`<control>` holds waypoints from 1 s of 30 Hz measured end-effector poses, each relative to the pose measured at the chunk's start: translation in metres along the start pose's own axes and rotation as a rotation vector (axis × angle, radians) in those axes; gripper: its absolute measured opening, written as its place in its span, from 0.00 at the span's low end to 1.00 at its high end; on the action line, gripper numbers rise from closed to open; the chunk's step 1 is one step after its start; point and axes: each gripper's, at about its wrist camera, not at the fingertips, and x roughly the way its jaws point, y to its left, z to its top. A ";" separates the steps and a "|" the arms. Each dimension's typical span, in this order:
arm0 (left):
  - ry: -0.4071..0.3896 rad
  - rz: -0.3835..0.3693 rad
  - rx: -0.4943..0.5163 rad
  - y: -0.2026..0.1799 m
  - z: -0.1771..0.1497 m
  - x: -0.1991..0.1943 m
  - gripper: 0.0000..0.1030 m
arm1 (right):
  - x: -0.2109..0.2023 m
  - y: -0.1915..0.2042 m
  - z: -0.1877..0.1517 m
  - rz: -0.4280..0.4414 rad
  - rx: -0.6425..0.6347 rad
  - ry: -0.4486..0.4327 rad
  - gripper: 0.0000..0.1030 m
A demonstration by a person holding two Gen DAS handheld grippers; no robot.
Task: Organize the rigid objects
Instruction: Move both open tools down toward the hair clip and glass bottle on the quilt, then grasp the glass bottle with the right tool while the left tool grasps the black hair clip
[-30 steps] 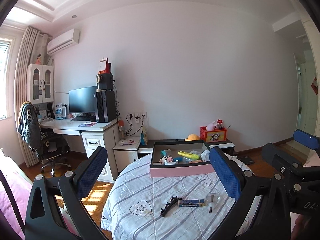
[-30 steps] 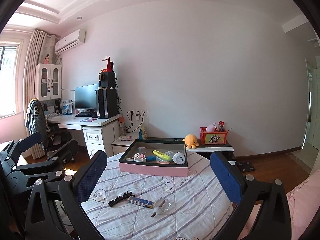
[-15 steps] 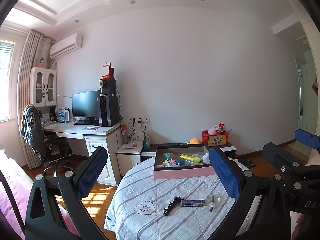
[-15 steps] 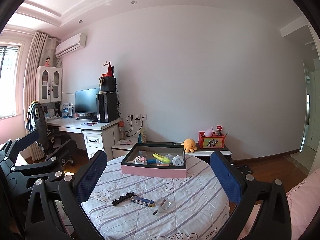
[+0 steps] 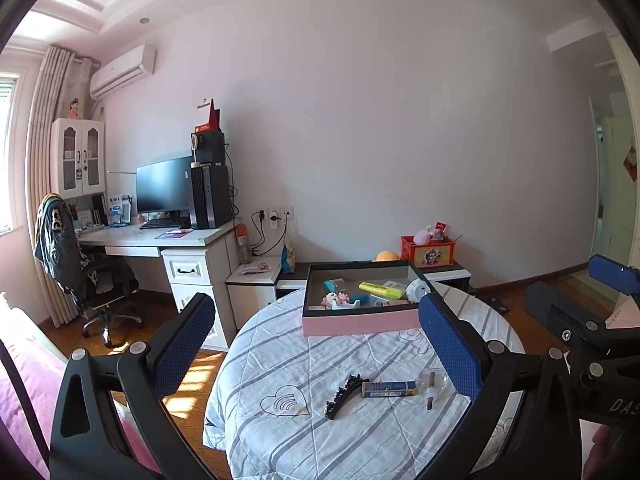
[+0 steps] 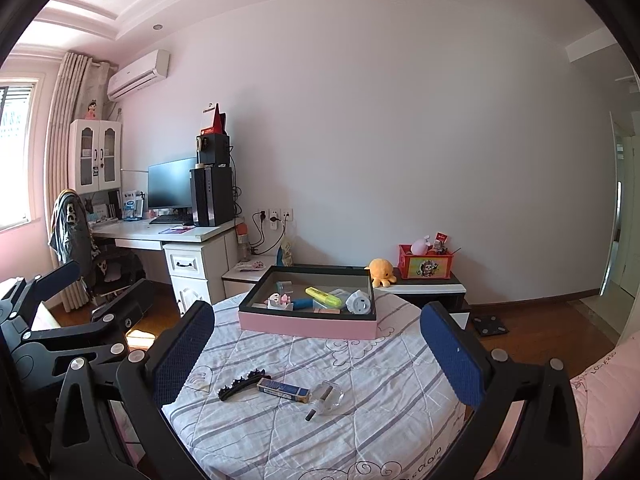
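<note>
Right wrist view: both claws, left claw (image 5: 316,340) and right claw (image 6: 320,340), gape empty above the counter (image 6: 400,392); cloth hem reads "CLOUD"; hair clip (image 6: 239,382), small blue box (image 6: 283,389) with unreadable print, pink tray (image 6: 308,324) behind.

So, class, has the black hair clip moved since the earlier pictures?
No. The hair clip still lies between the heart print and the blue box, as before; only the camera shifted.
</note>
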 end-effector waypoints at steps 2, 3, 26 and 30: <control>0.043 -0.012 0.009 0.000 -0.007 0.014 1.00 | 0.012 -0.002 -0.004 -0.002 0.006 0.027 1.00; 0.064 -0.018 0.012 -0.001 -0.011 0.020 1.00 | 0.018 -0.003 -0.007 -0.005 0.007 0.042 1.00; 0.465 -0.020 0.044 0.009 -0.118 0.154 1.00 | 0.189 -0.034 -0.130 -0.058 0.060 0.491 1.00; 0.494 -0.026 0.049 0.008 -0.126 0.165 1.00 | 0.206 -0.036 -0.134 -0.063 0.035 0.524 1.00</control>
